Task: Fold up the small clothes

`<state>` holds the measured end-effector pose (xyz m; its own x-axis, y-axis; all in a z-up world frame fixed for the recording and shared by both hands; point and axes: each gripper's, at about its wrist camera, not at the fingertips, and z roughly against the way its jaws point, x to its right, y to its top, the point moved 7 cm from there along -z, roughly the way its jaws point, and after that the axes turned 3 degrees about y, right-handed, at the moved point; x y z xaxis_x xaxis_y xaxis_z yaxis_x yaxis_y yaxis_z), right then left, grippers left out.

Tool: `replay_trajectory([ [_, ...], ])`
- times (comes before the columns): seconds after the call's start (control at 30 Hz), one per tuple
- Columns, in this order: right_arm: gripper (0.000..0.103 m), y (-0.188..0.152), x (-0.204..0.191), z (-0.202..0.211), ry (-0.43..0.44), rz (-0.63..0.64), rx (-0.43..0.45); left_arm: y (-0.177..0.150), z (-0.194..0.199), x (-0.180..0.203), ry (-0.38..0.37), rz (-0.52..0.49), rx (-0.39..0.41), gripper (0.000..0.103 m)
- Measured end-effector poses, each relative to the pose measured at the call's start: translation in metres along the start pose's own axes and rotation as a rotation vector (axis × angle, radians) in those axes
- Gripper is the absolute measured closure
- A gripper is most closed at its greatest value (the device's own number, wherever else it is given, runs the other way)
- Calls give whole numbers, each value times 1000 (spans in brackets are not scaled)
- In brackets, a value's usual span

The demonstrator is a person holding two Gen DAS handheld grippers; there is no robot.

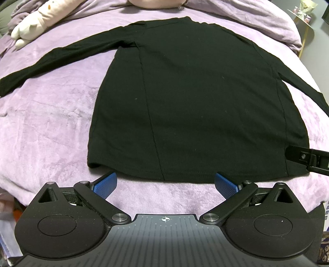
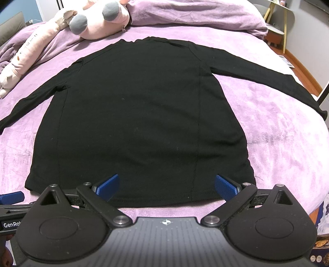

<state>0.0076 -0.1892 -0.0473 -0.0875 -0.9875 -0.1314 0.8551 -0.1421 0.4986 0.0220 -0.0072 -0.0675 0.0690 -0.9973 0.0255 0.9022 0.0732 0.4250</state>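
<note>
The left gripper [image 1: 165,185] is spread wide, its blue pads [image 1: 105,184] well apart and pinching nothing; it sits just short of the near hem of the black shirt [image 1: 185,102], over bare purple blanket [image 1: 51,123]. The right gripper [image 2: 166,188] is spread just as wide with nothing between its pads [image 2: 226,185]; both pads hover over the near edge of the shirt [image 2: 144,115], toward its near right corner. Whether they touch the cloth cannot be told.

In the left wrist view the right gripper's dark finger [image 1: 306,158] reaches in from the right edge, over the shirt's near right corner. In the right wrist view a blue pad of the left gripper [image 2: 11,196] shows at the left edge, just beside the shirt's near left corner.

The shirt lies flat in the middle of the bed, hem near, collar far, both long sleeves stretched out to the left and right. Seams run from hem to shoulder on each side of the body, and the cloth is smooth apart from a small bunch at the left armpit.

The blanket [image 2: 277,133] covers the whole bed under the shirt, with a rumpled heap of it along the far right. Beyond the collar lie soft toys: a pink one with grey feet [image 2: 98,18] and a long pale one [image 2: 26,51] stretching toward the far left. Past the bed on the far right stands a small side table with thin yellow legs [image 2: 277,30]
</note>
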Motion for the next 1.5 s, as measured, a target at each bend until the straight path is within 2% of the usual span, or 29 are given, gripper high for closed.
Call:
replay_trajectory([
  [1.23,4,-6,8,-12,34,-31,-40,-2,-7,2,1,-1,-19,0],
  [1.5,4,-7,10,-18,96,-47,-44,5,-12,4,-3,-1,-33,0],
])
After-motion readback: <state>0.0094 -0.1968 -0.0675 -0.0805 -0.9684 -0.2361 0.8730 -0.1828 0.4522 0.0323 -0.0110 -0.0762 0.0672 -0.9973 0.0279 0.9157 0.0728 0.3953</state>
